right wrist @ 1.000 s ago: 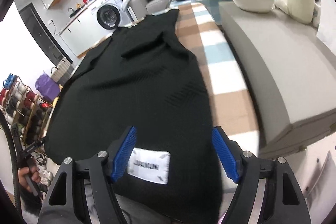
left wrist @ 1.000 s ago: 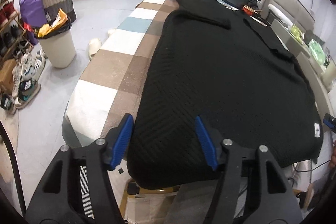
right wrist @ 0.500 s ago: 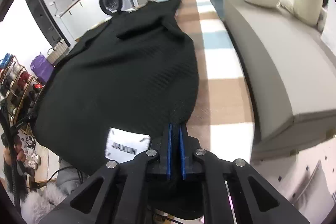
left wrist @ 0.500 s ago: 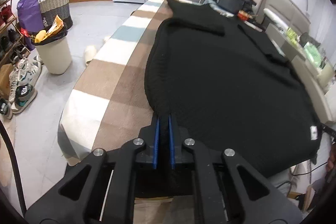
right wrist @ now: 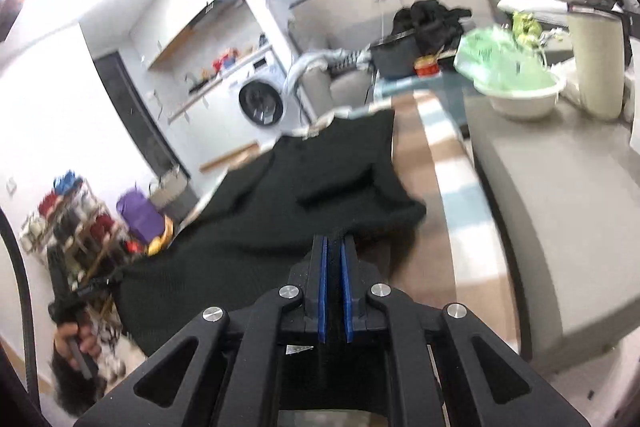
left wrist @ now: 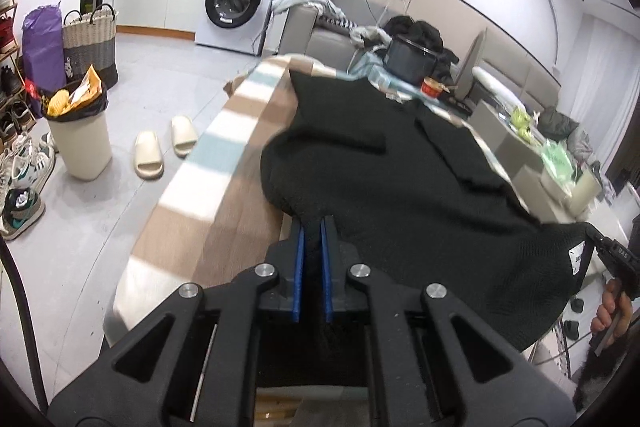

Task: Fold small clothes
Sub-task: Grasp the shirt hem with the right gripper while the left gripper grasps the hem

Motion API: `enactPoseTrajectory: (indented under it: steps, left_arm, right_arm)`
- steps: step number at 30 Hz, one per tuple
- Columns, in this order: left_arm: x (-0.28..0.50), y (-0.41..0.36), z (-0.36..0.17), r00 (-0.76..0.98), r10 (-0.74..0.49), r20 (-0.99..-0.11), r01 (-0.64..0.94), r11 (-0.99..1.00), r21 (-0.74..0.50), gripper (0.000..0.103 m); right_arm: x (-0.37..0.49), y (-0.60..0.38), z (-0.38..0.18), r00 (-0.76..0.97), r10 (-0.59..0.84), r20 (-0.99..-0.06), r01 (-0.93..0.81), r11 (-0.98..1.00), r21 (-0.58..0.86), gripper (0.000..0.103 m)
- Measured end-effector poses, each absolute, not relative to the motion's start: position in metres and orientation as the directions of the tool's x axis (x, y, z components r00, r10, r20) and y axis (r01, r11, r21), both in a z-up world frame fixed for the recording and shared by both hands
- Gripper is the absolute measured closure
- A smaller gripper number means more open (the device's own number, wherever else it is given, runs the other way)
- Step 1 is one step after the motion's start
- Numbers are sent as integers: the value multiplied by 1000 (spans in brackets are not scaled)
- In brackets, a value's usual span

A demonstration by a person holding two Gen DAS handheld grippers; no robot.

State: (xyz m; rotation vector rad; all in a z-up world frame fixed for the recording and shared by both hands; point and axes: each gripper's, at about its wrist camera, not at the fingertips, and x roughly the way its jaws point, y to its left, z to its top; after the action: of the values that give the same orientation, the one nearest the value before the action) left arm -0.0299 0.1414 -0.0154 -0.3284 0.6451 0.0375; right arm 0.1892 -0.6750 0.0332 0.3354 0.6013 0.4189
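Note:
A black knit sweater (left wrist: 392, 163) lies lengthwise on a table covered with a checked brown, white and blue cloth (left wrist: 224, 131). My left gripper (left wrist: 313, 227) is shut on the sweater's near left hem corner and holds it lifted off the table. My right gripper (right wrist: 335, 245) is shut on the near right hem corner of the sweater (right wrist: 320, 183), also lifted. The hem hangs taut between them; its white label (left wrist: 576, 257) shows at the right. The far part with the sleeves still rests on the cloth (right wrist: 436, 155).
A grey bench (right wrist: 540, 195) runs along the table's right side with a white basin (right wrist: 520, 95). A black box (left wrist: 412, 59) and a red tin (left wrist: 432, 89) stand at the far end. A bin (left wrist: 80, 139), slippers (left wrist: 164, 147) and shoes are on the floor left.
A second ago both grippers were open over the hem. They shut on its two corners, then raised the hem and carried it forward over the sweater.

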Motion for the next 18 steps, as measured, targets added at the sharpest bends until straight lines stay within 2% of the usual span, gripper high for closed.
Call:
enactPoseTrajectory:
  steps: [5, 11, 13, 15, 16, 17, 18]
  left_arm:
    - [3, 152, -4, 813, -49, -580, -152, 944, -293, 98]
    - [40, 165, -36, 757, -48, -651, -205, 929, -307, 97]
    - [44, 167, -46, 739, -60, -671, -211, 926, -314, 96]
    - [47, 167, -55, 720, -61, -692, -216, 927, -307, 87]
    - [47, 166, -59, 718, -64, -693, -217, 926, -310, 80]
    - [45, 166, -62, 718, -73, -692, -214, 923, -319, 70]
    - [43, 168, -64, 717, -82, -692, -216, 918, -332, 65]
  right_arm:
    - [222, -675, 42, 800, 404, -443, -199, 876, 439, 96]
    - [255, -681, 13, 750, 374, -545, -100, 879, 466, 96]
    - [258, -686, 2, 727, 379, -573, -86, 878, 472, 91]
    - [259, -688, -8, 686, 389, -615, -72, 877, 475, 76]
    - [259, -690, -14, 668, 397, -629, -68, 875, 480, 70]
    - [256, -692, -18, 660, 402, -634, -65, 872, 485, 58]
    - [253, -694, -23, 652, 414, -636, -64, 865, 497, 55]
